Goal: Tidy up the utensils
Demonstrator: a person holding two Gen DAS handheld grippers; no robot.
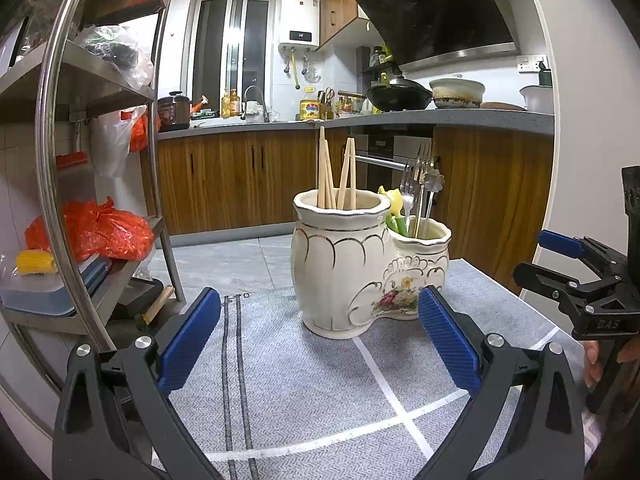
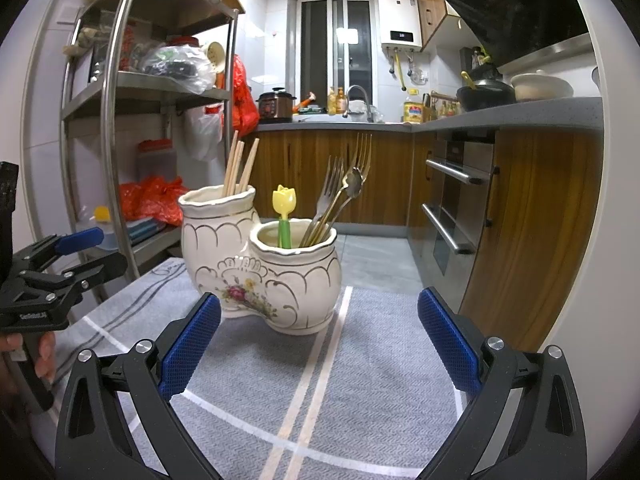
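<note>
Far left: metal shelf rack [image 2: 108, 128] with orange plastic bags [image 2: 154, 198]. Left gripper [image 1: 320, 344] held near edge of grey table mat [image 1: 304, 380], blue pads wide apart, nothing between them. Centre of mat: cream ceramic two-pot holder [image 1: 344, 276], upright. Taller left pot holds wooden chopsticks [image 1: 334, 174]. Shorter right pot holds yellow tulip-top green pick [image 2: 284, 216], metal forks [image 2: 334, 190] and a spoon [image 2: 352, 184], all leaning. Right gripper [image 2: 320, 344] also near, pads wide apart, empty, well apart from holder. White tape lines [image 2: 316, 364] cross the mat. Far right: oven [image 2: 456, 204], wooden cabinets, counter with wok [image 2: 486, 96].
</note>
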